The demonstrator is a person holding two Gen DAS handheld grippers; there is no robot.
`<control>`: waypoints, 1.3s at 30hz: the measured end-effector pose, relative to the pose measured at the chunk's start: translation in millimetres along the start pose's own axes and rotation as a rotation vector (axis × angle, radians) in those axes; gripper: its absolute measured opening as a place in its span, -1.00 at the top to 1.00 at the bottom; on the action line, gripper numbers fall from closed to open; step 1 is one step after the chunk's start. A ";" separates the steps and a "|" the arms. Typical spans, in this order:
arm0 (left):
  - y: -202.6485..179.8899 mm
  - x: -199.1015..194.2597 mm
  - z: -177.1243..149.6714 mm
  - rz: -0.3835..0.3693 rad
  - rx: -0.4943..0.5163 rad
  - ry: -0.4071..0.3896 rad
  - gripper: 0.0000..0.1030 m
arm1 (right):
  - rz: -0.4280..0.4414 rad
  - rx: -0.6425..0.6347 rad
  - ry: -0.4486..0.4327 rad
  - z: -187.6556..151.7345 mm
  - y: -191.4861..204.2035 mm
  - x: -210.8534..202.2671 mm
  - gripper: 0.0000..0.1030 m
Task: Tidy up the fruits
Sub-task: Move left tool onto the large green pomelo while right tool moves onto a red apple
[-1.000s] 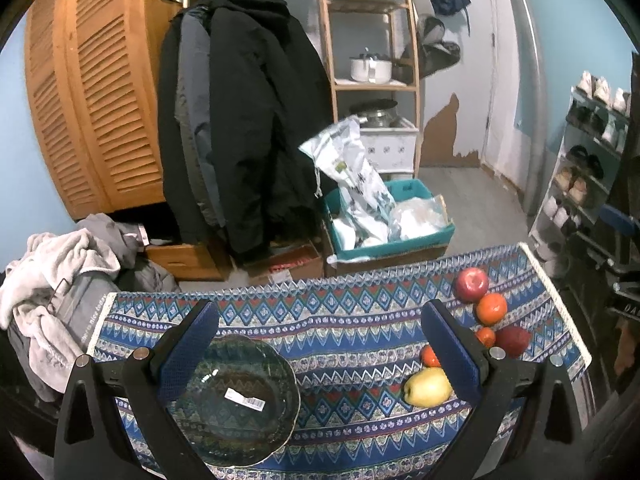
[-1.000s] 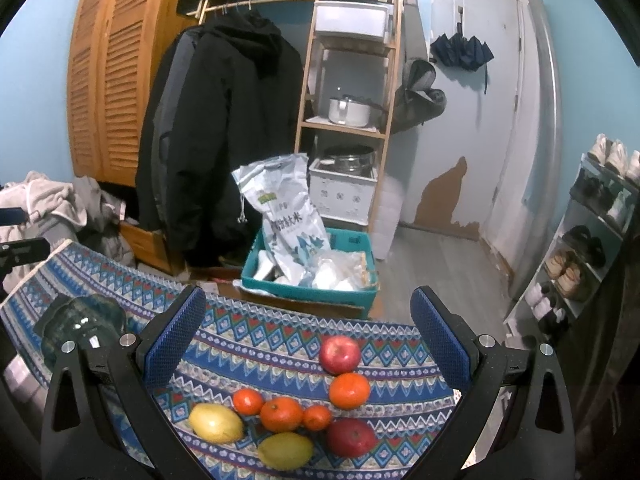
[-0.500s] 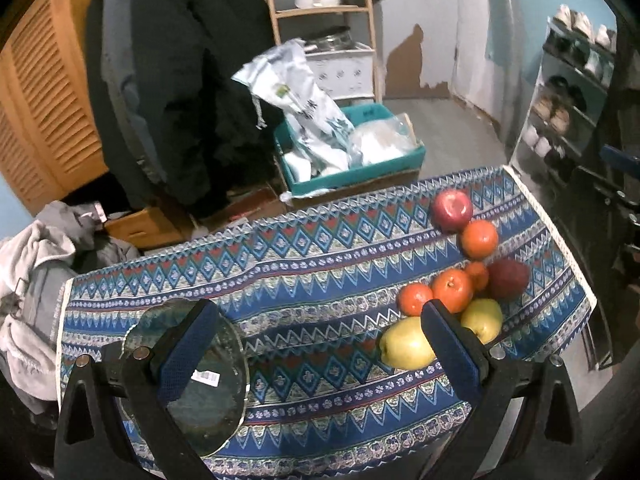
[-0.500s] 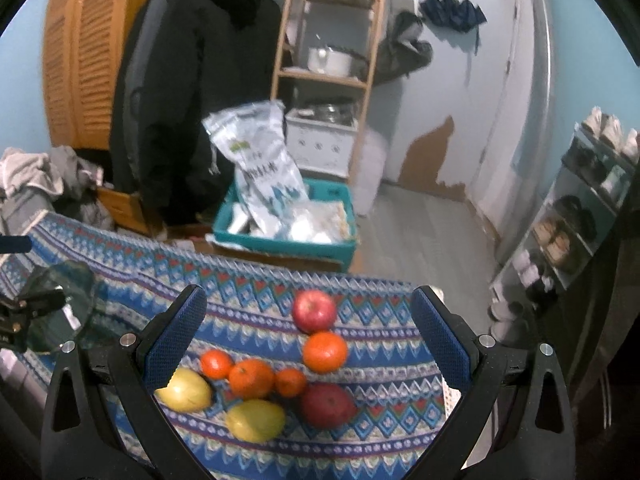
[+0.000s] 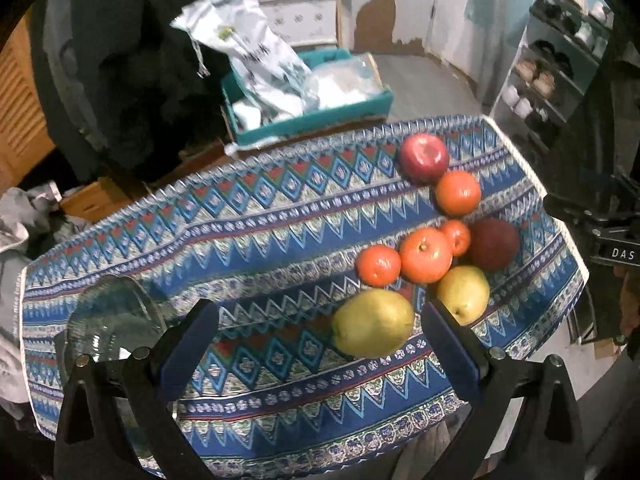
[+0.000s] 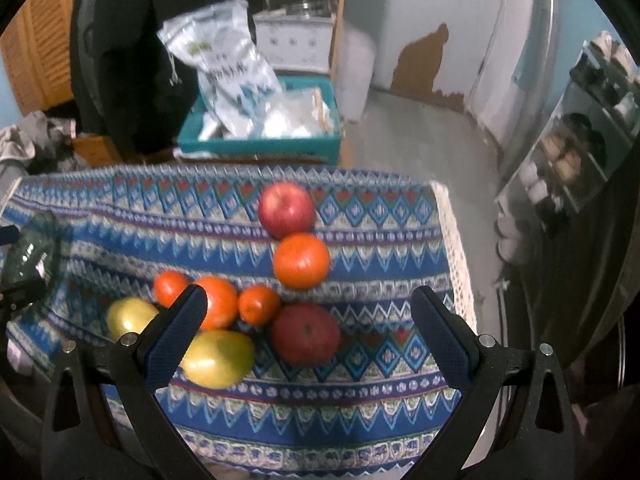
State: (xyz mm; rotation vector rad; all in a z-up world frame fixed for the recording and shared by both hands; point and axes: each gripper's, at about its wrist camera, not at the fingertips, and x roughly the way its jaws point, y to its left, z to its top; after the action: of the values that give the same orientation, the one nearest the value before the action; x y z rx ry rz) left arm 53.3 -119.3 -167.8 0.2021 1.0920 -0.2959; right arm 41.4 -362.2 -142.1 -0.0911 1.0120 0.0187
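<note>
The fingers (image 5: 188, 344) of the left gripper (image 5: 320, 344) are standing wide apart with nothing between them, hanging over the patterned cloth (image 5: 260, 216). Just ahead of the right finger a yellow-green pear (image 5: 374, 323) is lying on the cloth, almost touching the finger's inner face; a second pear (image 5: 463, 292) is sitting past that finger's tip. Beyond them the oranges (image 5: 425, 255) are bunching together with a dark red apple (image 5: 494, 244), and a brighter red apple (image 5: 425, 157) is lying farther out. Off the left finger's outer side a glass bowl (image 5: 112, 320) is waiting — empty, as far as I can tell.

From the right wrist, the right gripper (image 6: 308, 332) is also gaping wide and holding nothing. The dark red apple (image 6: 306, 334) is lying squarely between the fingers, just ahead of the tips; one pear (image 6: 218, 358) is resting against the left finger's inner side, and the oranges (image 6: 216, 302) are sitting just beyond that finger's tip.

I'd judge this the approach to a first pick — no fruit is in the bowl yet. The next move is calling for one gripper to drop around a single fruit, closing gently so neighbours aren't nudged off the cloth.
</note>
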 end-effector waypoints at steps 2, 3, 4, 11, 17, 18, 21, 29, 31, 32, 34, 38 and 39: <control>-4.6 13.4 -1.6 -0.014 0.005 0.036 -0.98 | -0.004 -0.001 0.037 -3.9 -2.7 12.6 -0.94; -6.6 18.3 -2.4 -0.024 0.007 0.051 -0.98 | 0.003 0.000 0.052 -5.0 -3.2 18.5 -0.94; -8.8 23.1 -3.0 -0.033 0.011 0.064 -0.98 | 0.010 0.002 0.069 -6.4 -4.0 24.8 -0.94; -19.2 50.4 -4.6 -0.030 0.044 0.113 -0.98 | 0.024 -0.036 0.156 -14.8 -1.8 58.0 -0.94; -20.4 77.6 -8.5 -0.040 0.045 0.174 -0.98 | 0.036 -0.057 0.230 -21.6 -0.6 89.3 -0.93; -20.9 80.6 -9.6 -0.044 0.044 0.182 -0.98 | 0.046 -0.055 0.241 -22.9 -1.1 94.1 -0.93; -23.3 89.2 -11.3 -0.048 0.049 0.203 -0.98 | 0.062 -0.052 0.267 -26.2 -1.8 105.6 -0.93; -25.9 111.8 -11.7 -0.094 0.029 0.247 -0.98 | 0.100 -0.049 0.315 -28.8 -1.0 130.6 -0.82; -25.8 117.2 -11.5 -0.118 0.010 0.258 -0.98 | 0.102 -0.048 0.327 -29.7 -1.6 136.5 -0.79; -26.0 119.4 -11.5 -0.128 0.004 0.261 -0.98 | 0.104 -0.047 0.337 -30.8 -1.5 140.4 -0.77; -27.9 123.5 -10.9 -0.143 0.003 0.264 -0.98 | 0.105 -0.048 0.354 -33.7 -2.1 148.1 -0.70; -32.4 131.5 -10.4 -0.161 0.004 0.276 -0.98 | 0.124 -0.044 0.368 -36.9 -0.9 153.8 -0.55; -33.6 133.1 -10.4 -0.163 0.003 0.278 -0.98 | 0.129 -0.046 0.368 -36.5 -1.3 154.3 -0.52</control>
State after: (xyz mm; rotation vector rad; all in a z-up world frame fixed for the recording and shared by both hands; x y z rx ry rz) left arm 90.2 -166.0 -292.0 0.1595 1.3869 -0.4240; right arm 92.5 -370.8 -291.9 -0.0726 1.3842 0.1472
